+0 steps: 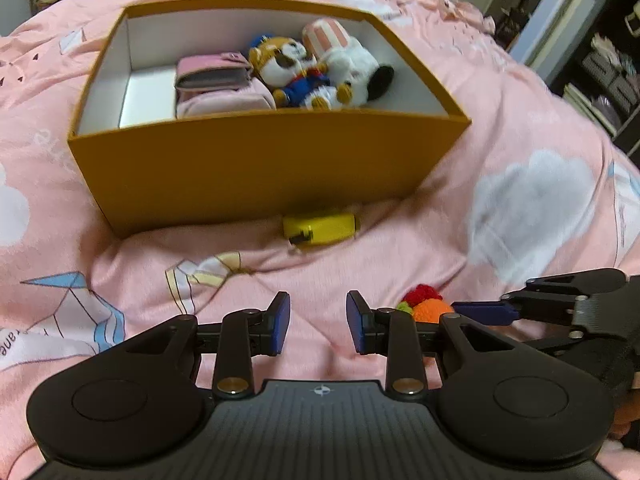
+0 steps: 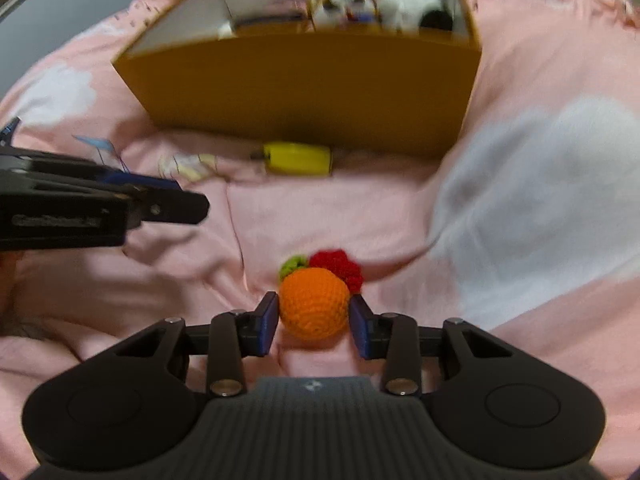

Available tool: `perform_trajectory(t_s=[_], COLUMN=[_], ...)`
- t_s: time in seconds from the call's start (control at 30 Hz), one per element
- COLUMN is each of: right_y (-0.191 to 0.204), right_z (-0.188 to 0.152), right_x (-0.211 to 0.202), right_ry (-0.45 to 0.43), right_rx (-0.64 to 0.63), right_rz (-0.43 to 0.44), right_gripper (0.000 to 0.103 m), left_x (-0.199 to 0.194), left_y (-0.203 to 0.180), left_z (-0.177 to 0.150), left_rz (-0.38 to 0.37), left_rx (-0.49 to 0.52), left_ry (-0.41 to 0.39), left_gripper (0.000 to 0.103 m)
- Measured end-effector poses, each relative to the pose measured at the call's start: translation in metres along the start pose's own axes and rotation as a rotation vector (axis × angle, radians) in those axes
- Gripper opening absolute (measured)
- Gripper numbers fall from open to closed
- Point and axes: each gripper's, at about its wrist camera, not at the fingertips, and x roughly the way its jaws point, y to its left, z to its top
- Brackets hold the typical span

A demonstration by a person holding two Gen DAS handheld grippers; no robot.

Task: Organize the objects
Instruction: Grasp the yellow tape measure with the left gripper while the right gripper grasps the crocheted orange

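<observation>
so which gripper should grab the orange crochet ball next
Right. The right gripper already straddles the crochet ball, a finger on each side. The left gripper is open over bare pink duvet, with the ball off to its right.

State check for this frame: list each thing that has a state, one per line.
Left tongs: open, empty, above the quilt.
Right tongs: open around the crochet orange, not yet clamped.
Orange box: lidless, partly filled.
Plush toys: lying inside the box.
Pink pouch: inside the box.
Yellow tape measure: on the quilt, outside the box.
</observation>
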Motion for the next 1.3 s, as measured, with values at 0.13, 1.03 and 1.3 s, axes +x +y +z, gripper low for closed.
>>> perform_trajectory(t_s=[0.13, 1.03, 1.3], right_y=[-0.004, -0.043, -0.047], right_z=[0.016, 0.033, 0.031], right_x=[-0.011, 0.027, 0.034], right_ry=[-0.087, -0.023, 0.023], right_rx=[-0.034, 0.078, 0.105], right_rz=[-0.029, 0.048, 0.084], right_gripper=[0.039, 0.052, 0.053], left_x=[0.001, 0.068, 0.094], left_y=[0.005, 0.001, 0.003], left_z=[0.011, 0.043, 0.047], left_rz=[-0.022, 0.025, 0.012], left_rx=[-0.049, -0.096, -0.092], left_ry=[-0.027, 0.022, 0.058], left_gripper=[0.036, 0.071, 0.075])
